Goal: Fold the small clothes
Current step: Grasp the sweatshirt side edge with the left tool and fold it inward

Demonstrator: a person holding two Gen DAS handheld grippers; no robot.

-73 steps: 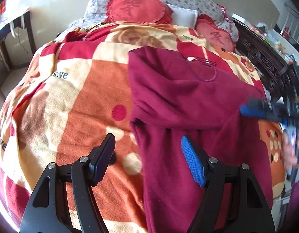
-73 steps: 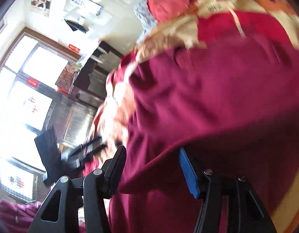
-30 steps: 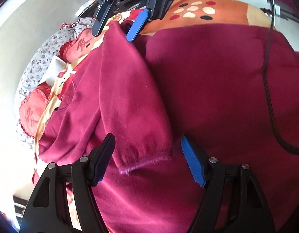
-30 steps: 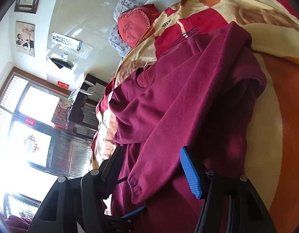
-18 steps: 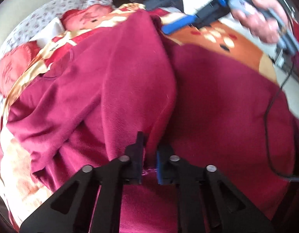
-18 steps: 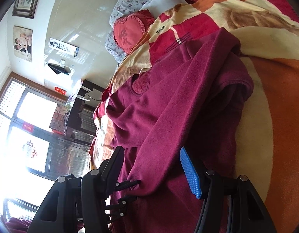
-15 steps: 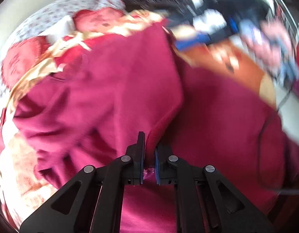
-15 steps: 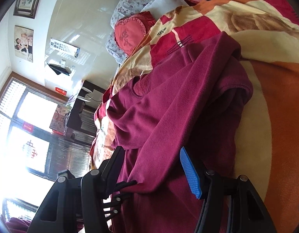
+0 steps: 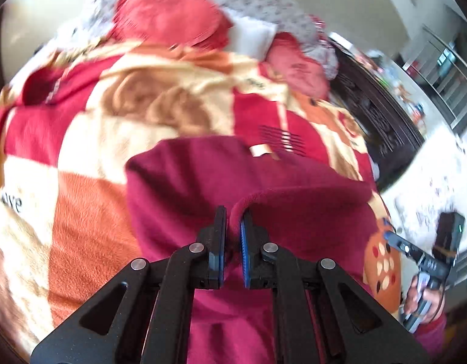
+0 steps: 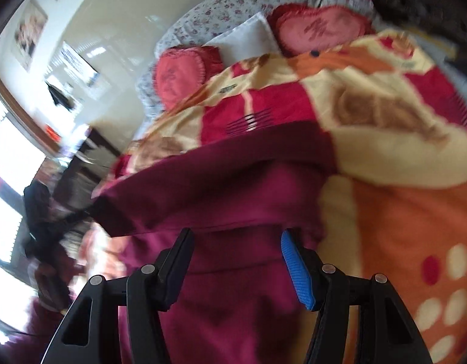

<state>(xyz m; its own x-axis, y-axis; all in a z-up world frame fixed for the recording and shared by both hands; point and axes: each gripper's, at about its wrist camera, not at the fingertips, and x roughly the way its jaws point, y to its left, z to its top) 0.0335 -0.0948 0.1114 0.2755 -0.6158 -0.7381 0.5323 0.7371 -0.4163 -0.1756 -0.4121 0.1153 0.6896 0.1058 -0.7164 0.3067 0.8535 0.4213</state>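
My left-view pillows (image 9: 169,15) smeared by blur, garment (image 9: 263,200) bottom cut by frame edge, cuff hidden between pads, right-view window side (image 10: 9,163) blown out, dark shape (image 10: 42,221) there unreadable

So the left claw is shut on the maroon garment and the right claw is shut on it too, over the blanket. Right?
Not quite. The left claw is shut on a fold of the maroon garment, but the right claw is open: the right wrist view shows its jaws standing wide apart above the cloth, pinching nothing. The blanket lies under the garment as you say.
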